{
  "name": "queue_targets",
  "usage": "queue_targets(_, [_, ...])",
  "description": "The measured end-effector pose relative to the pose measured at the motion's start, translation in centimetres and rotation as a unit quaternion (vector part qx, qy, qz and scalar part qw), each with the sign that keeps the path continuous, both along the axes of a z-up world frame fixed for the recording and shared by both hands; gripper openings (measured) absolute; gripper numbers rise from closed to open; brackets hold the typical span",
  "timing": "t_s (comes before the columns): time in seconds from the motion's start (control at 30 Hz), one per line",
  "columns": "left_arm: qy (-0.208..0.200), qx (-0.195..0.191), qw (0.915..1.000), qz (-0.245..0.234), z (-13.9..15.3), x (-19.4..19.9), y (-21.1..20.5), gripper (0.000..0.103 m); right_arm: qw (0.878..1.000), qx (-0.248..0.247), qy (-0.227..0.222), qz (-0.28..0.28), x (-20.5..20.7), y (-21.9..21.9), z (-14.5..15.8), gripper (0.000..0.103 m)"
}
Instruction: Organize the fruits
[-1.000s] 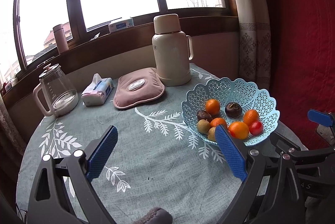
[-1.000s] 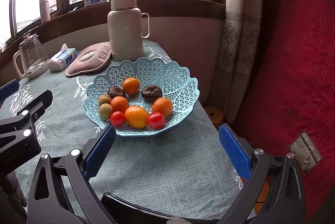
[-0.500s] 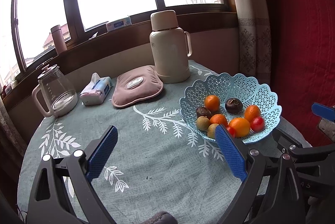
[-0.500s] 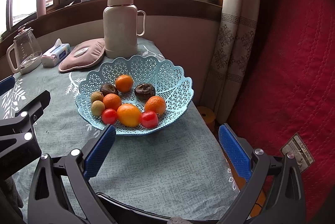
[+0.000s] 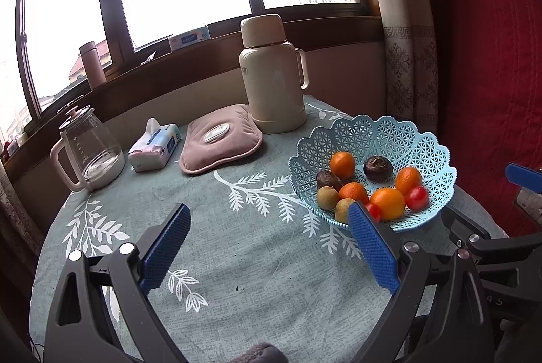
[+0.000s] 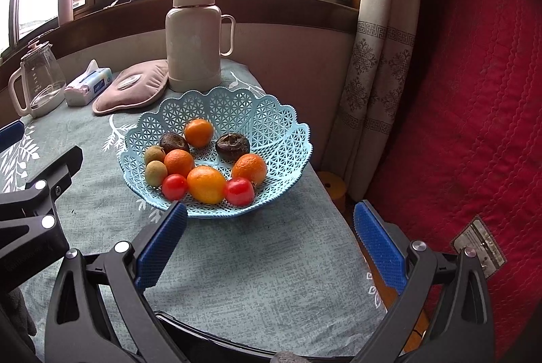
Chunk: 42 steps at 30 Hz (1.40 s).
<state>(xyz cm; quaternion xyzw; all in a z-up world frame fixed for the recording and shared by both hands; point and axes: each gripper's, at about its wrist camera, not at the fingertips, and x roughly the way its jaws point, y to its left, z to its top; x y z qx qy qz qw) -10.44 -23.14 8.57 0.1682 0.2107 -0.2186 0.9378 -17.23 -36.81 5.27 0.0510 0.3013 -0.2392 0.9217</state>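
Note:
A light blue lattice fruit basket (image 6: 271, 112) stands on the round table near its right edge; it also shows in the left wrist view (image 5: 399, 132). It holds several oranges (image 6: 206, 184), two red tomatoes (image 6: 239, 191), two green kiwis (image 6: 155, 173) and two dark brown fruits (image 6: 233, 146). My left gripper (image 5: 269, 242) is open and empty above the tablecloth, left of the basket. My right gripper (image 6: 269, 236) is open and empty, just in front of the basket.
A cream thermos (image 5: 272, 75), a pink hot-water pad (image 5: 222, 139), a tissue pack (image 5: 154, 146) and a glass kettle (image 5: 88, 153) stand at the back of the table. A red quilted surface (image 6: 474, 92) and a curtain (image 6: 376, 64) are to the right.
Both grippers have pulled back and risen slightly, so the basket and table items sit a little farther away. Both stay open and empty. The fruit has not moved.

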Motion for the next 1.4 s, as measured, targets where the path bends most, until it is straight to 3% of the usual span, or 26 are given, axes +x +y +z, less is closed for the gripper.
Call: queue_targets(1.4, [0.010, 0.015, 0.9998, 0.000, -1.1, 0.5, 0.2, 0.093, 1.000, -0.006, 0.011, 0.003, 0.2, 0.2, -0.5, 0.100])
